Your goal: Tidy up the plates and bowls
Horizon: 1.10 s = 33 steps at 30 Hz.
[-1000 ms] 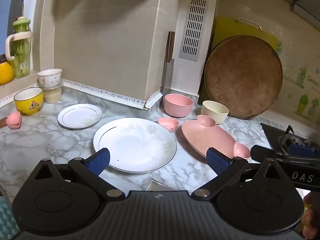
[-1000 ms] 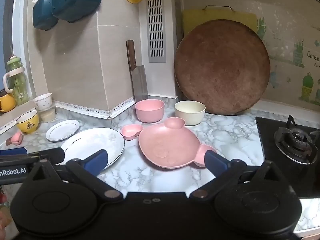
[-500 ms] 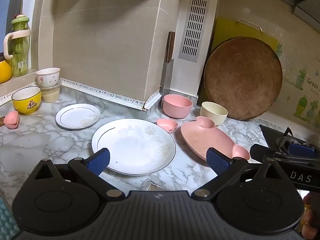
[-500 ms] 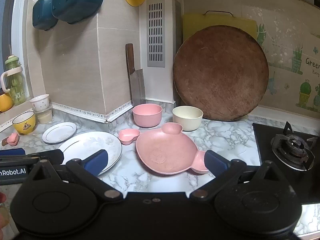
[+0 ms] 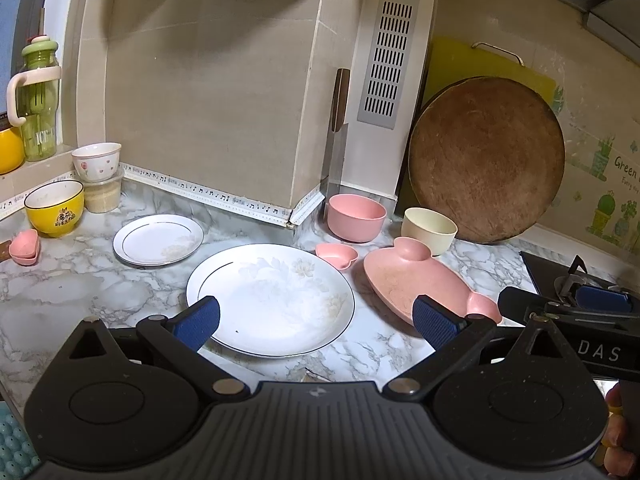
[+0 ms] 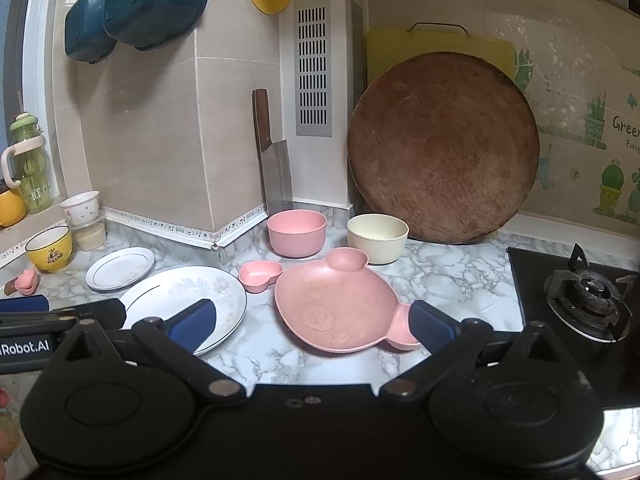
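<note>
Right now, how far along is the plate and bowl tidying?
Nothing looks done: the large white plate, small white plate, pink bear plate, pink bowl and cream bowl lie spread apart. Nothing is in hand: both jaws stand open, empty. All the stacking is left.

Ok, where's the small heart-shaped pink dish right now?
The heart-shaped pink dish sits mid-counter in both views, between the large white plate on its left and the bear-shaped pink plate on its right, just in front of the pink bowl.

Bare table (image 6: 452, 280) at right centre of our right view, between pink bear plate (image 6: 336, 304) and stove (image 6: 588, 300). Left of it, large white plate (image 6: 188, 296) and heart dish (image 6: 260, 276) crowd together.
</note>
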Tool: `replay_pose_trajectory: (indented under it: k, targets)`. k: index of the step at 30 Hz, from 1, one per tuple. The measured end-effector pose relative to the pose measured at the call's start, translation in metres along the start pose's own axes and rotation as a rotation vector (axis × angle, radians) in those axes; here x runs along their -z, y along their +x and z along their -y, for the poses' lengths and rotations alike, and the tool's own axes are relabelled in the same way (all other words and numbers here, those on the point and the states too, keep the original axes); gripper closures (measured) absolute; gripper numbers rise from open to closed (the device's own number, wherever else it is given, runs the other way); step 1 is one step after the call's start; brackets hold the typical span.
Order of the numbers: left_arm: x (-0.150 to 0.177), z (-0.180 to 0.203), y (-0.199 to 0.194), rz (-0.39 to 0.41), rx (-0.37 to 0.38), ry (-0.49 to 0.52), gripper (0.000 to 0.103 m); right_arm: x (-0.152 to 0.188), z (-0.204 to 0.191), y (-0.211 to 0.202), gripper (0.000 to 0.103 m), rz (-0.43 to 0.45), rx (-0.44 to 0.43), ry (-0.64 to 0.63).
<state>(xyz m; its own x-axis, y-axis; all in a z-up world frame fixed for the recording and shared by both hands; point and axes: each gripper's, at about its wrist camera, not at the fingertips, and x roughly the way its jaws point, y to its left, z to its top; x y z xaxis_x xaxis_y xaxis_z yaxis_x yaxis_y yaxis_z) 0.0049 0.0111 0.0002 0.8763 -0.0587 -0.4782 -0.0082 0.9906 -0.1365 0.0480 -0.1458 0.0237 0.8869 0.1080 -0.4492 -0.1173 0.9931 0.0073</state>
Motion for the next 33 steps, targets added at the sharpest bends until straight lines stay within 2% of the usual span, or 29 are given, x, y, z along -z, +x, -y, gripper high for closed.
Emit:
replay_pose_trajectory:
  k: [20, 33]
  targets:
    - [-0.001, -0.004, -0.007, 0.017, 0.009, 0.001, 0.000, 0.002, -0.004, -0.009, 0.000, 0.021, 0.009, -0.003]
    - [0.004, -0.009, -0.008, -0.014, 0.020, -0.018, 0.000, 0.005, -0.008, -0.010, 0.000, -0.010, 0.014, 0.006]
